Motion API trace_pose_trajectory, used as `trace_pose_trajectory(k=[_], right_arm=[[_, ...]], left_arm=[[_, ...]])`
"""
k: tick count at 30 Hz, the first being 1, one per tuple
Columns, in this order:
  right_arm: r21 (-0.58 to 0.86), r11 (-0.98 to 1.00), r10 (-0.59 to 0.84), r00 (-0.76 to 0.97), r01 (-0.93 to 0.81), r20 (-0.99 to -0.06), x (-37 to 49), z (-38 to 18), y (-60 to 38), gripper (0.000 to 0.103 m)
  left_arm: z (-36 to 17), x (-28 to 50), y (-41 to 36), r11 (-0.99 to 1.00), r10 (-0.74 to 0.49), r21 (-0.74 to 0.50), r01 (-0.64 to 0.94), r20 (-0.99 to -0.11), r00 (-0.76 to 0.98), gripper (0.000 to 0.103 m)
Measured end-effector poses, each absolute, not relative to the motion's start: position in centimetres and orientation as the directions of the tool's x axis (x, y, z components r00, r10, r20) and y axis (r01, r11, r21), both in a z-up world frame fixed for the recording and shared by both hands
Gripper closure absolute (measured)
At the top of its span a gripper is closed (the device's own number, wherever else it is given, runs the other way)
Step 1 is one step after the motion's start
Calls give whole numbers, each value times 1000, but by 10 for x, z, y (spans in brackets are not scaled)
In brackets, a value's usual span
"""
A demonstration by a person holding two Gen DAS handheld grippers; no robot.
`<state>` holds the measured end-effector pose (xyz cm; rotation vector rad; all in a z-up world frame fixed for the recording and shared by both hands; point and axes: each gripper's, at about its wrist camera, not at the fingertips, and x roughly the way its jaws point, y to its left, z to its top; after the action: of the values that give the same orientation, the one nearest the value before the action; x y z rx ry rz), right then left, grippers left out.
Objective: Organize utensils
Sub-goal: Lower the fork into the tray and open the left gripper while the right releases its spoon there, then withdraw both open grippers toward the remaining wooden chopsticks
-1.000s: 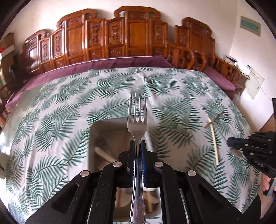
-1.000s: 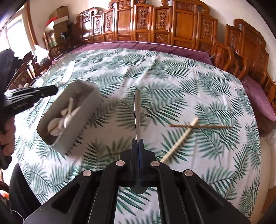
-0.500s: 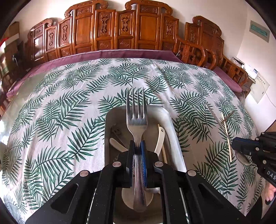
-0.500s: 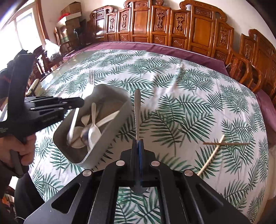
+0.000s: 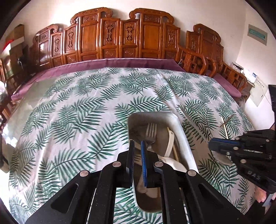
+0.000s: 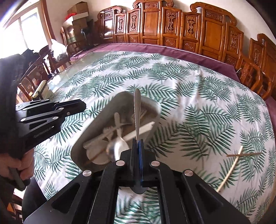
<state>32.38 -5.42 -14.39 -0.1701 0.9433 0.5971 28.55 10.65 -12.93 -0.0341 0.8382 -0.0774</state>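
A grey tray (image 5: pixel 179 127) (image 6: pixel 86 139) sits on the leaf-print tablecloth and holds several utensils. A steel fork (image 5: pixel 151 133) lies in it, beside a white spoon (image 5: pixel 169 144). My left gripper (image 5: pixel 137 146) is open and empty just above the tray's left side; it also shows in the right wrist view (image 6: pixel 81 105). My right gripper (image 6: pixel 137 143) is shut on a steel spoon (image 6: pixel 137 113), handle pointing forward over the tray; it also shows in the left wrist view (image 5: pixel 211 143). Two chopsticks (image 6: pixel 231 170) lie crossed on the cloth at the right.
The round table (image 5: pixel 86 106) has a purple border cloth (image 5: pixel 112 62) at its far edge. Carved wooden chairs (image 5: pixel 120 39) ring the far side. Boxes and clutter (image 6: pixel 74 15) stand at the back left.
My left gripper has opened and the fork has dropped into the tray. My right gripper has moved left with the spoon, now over the tray.
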Motion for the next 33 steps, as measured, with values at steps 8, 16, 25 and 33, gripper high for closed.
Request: trace_pose_trajectory(k=[8,16,25,33], right_arm=[[160,847,411,435,-506,-801,333,-151,-33,100],[194,848,425,414,-494,-805,339,-158,-19,103],[168,850,413,432,-499,-802,337,-156,-28,103],[79,884,330,494,-462,-805,331,-157,-97,102]], left_arm=[[-117,268,128,998,-61,-58,28,-709,702,70],[-115,260,142,998,-40,-58,1,-692,721,42],[-112,256,142,998,-52,-68,8,-682,729,40],[-107,253,117,996,-89,-68,59,-675,732,33]])
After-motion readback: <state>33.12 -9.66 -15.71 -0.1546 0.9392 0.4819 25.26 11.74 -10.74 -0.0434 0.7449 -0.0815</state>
